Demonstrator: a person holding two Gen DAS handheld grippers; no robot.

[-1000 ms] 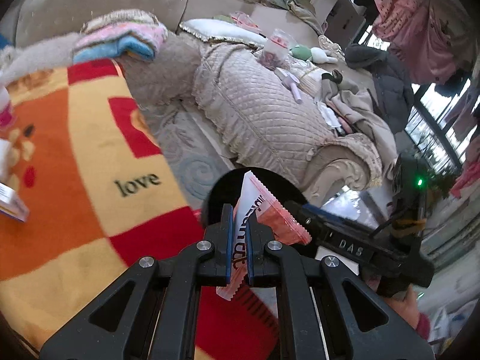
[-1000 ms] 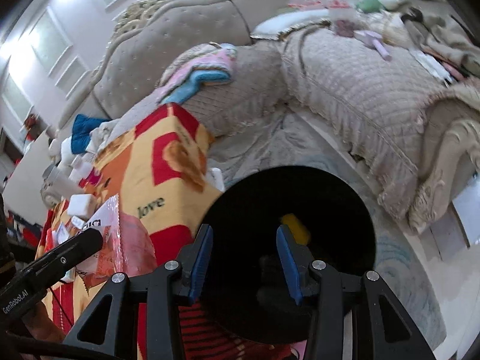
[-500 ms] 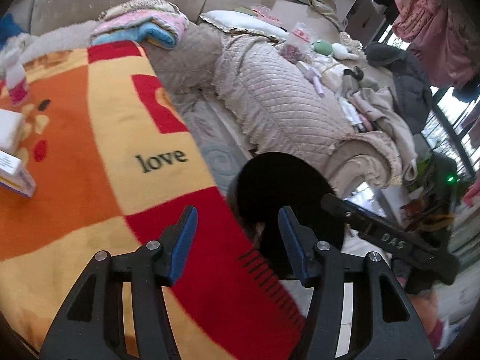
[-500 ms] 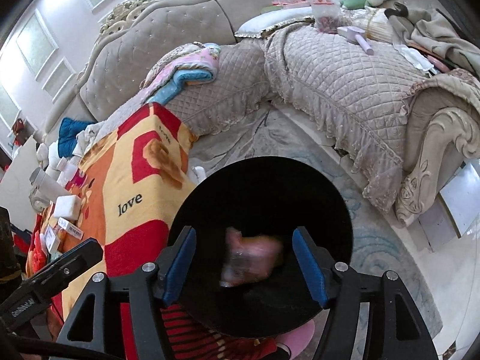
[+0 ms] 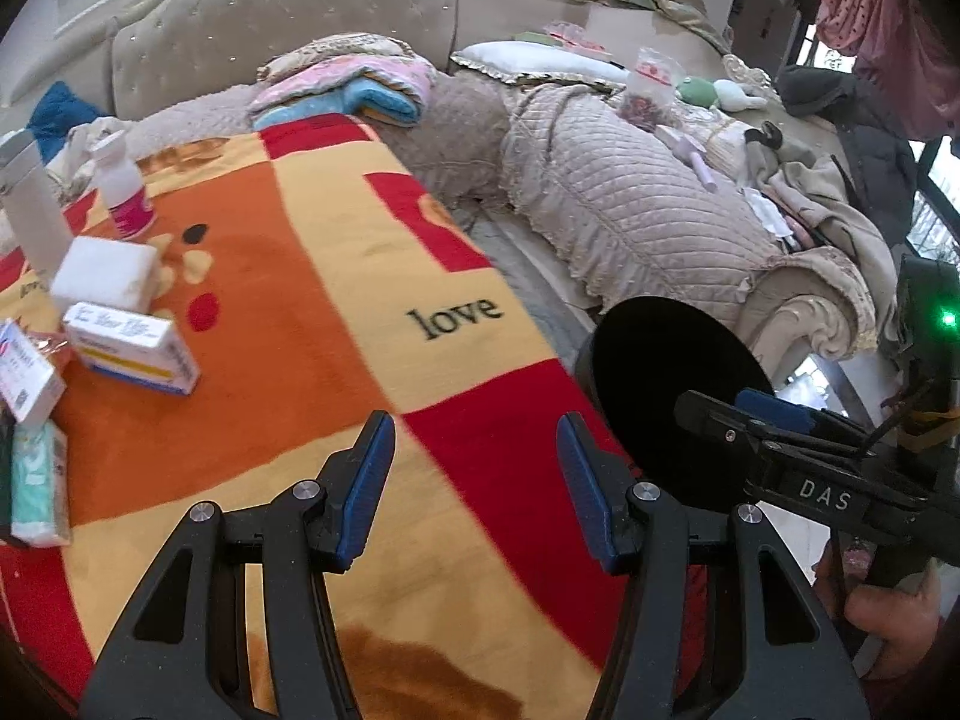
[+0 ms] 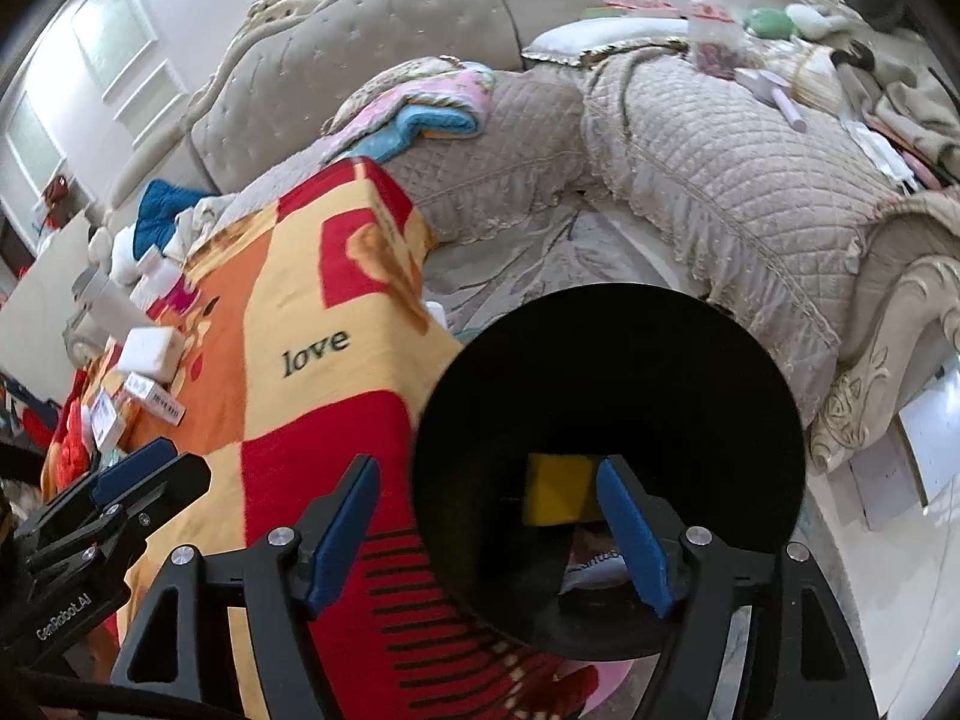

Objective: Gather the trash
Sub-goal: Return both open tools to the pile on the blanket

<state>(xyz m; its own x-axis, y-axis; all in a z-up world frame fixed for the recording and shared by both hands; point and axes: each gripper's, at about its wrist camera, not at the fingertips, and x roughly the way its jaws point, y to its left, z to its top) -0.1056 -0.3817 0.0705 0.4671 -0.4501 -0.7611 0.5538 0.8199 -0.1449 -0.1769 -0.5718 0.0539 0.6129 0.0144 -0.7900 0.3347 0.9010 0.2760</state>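
Observation:
A round black trash bin [image 6: 606,396] stands by the edge of the table, which is covered with an orange, yellow and red "love" blanket [image 5: 336,324]. A yellow piece [image 6: 555,489] and a pale wrapper [image 6: 594,564] lie inside the bin. My right gripper [image 6: 489,531] is open and empty over the bin's near rim. My left gripper [image 5: 474,492] is open and empty above the blanket, left of the bin [image 5: 666,390]. Small boxes [image 5: 129,348], a white block [image 5: 105,282] and a bottle [image 5: 123,192] sit on the blanket's left side.
A quilted beige sofa [image 5: 630,210] with folded towels [image 5: 354,90], a bag [image 5: 648,90] and clothes runs behind the table. A grey rug [image 6: 528,264] lies between table and sofa. The right gripper [image 5: 798,450] shows at right in the left wrist view.
My left gripper held a pink wrapper over the bin, opened and dropped it in. It then swung left over the blanket. The right gripper stayed open over the bin.

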